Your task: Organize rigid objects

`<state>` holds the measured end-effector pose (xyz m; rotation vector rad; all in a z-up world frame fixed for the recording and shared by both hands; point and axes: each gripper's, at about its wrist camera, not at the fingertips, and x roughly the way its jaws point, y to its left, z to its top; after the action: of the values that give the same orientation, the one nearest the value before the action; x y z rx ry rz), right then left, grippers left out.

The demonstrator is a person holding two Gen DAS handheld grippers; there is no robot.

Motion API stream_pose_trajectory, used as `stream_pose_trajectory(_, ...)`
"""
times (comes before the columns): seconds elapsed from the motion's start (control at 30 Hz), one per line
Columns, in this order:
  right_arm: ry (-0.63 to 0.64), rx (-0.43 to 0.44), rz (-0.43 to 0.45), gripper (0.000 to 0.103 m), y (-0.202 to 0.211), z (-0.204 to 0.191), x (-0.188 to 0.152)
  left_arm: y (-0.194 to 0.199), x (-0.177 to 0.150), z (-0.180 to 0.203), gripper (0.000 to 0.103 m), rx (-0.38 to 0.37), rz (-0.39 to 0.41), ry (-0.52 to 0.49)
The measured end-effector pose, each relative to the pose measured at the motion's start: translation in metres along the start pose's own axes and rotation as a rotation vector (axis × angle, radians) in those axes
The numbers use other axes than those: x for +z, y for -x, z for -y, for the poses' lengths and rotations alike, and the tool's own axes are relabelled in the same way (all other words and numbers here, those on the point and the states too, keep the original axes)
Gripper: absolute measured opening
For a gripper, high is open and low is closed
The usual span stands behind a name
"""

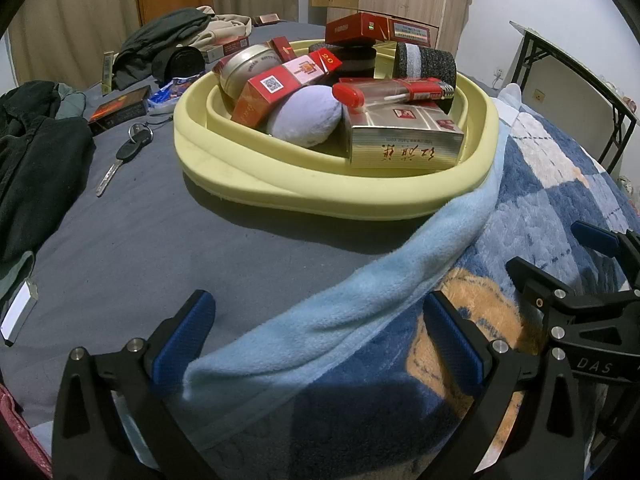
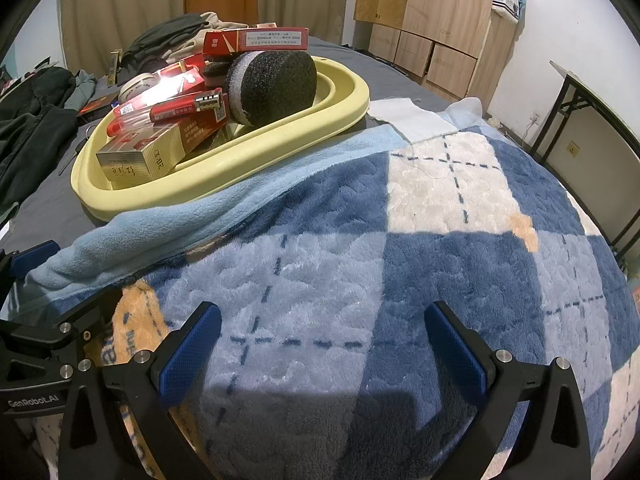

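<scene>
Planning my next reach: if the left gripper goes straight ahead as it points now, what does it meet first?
Probably the light blue fleece towel lying between the open left gripper and the pale yellow plastic basin; the basin's near rim comes after. Depth is unclear.

a bedroom: bed blanket (image 2: pixel 400 248), wooden wardrobe (image 2: pixel 436 12).

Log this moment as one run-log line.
left gripper: open, empty | right gripper: open, empty | yellow basin: full | key: outside

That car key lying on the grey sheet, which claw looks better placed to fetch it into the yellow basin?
Probably the left claw: it is open, and the car key lies ahead on its side. The right claw faces only blanket.
</scene>
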<state>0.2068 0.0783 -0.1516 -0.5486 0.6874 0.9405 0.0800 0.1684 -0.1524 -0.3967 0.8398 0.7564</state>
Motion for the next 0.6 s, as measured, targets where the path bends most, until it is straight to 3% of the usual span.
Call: stream_pose_trajectory(0.6, 0.0, 0.002, 0.0, 0.103, 0.0001, 0.0, -0.0002, 0.0002, -0.0002, -0.0001, 0.103, 0.0, 0.0, 0.0)
